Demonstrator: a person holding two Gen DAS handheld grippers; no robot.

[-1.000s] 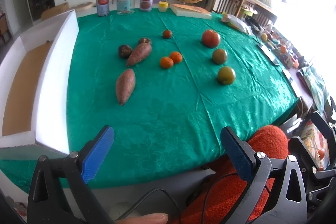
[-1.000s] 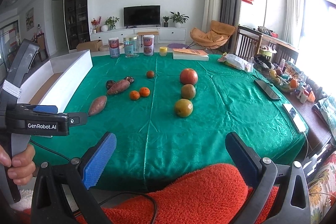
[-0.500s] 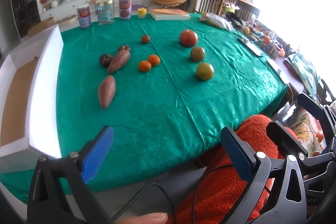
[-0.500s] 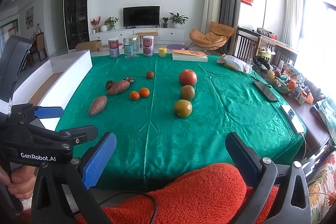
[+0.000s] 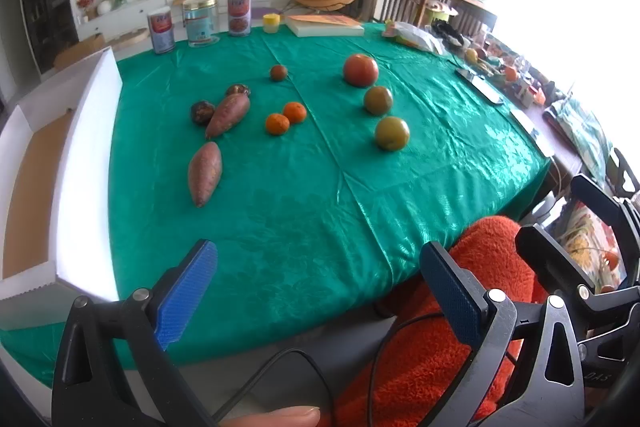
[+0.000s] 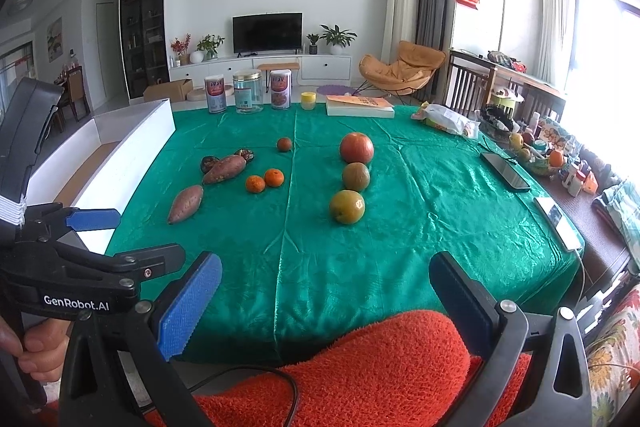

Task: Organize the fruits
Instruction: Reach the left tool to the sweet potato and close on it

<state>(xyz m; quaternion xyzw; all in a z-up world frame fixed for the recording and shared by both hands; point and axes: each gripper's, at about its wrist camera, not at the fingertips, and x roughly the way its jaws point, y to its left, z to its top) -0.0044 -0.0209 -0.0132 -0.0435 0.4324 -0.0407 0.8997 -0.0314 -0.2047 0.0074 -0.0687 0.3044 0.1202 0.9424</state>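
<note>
On the green tablecloth (image 5: 304,187) lie two sweet potatoes, the near one (image 5: 205,173) (image 6: 186,203) and the far one (image 5: 228,115) (image 6: 225,169). Two small oranges (image 5: 278,124) (image 6: 265,181) sit mid-table. A red round fruit (image 5: 360,69) (image 6: 356,147), a brownish one (image 5: 378,100) (image 6: 356,176) and a yellow-green one (image 5: 391,133) (image 6: 347,207) form a line on the right. Small dark fruits (image 5: 202,111) lie by the far sweet potato. My left gripper (image 5: 318,287) is open and empty at the near table edge. My right gripper (image 6: 324,299) is open and empty over an orange cloth (image 6: 360,367).
A long white box (image 5: 68,163) (image 6: 132,131) stands along the table's left side. Three tins (image 6: 248,95), a yellow cup (image 6: 308,101) and a book (image 6: 360,105) line the far edge. A phone (image 6: 506,171) and clutter lie at the right.
The left gripper has swung right and lifted slightly, so the fruits shift left in its view. In the right wrist view the left gripper has moved inward. The fruits have not moved.
</note>
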